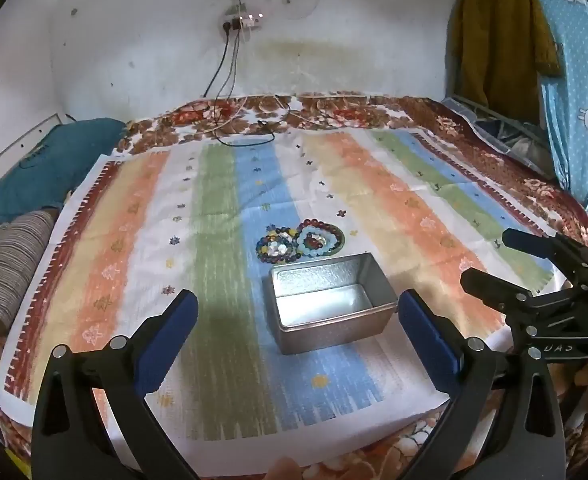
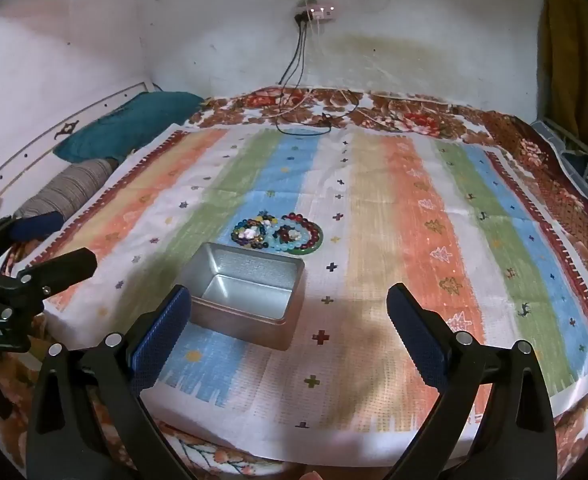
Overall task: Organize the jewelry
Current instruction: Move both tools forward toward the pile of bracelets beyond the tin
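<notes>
1. Both tools, the left tool and the right tool, hang released with fingers spread wide, grasping nothing; we hold them back over the bed's near edge.
2. Beaded bracelets lie heaped on the striped cloth, just beyond the tin.
3. An empty metal tin stands open-topped, which we judge is so it can receive them.

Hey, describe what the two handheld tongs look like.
Both match: the left tongs and right tongs have black plastic arms with silver round bolts and flat blue textured pads on the fingers. White lettering marks each body, too blurred to read.
</notes>
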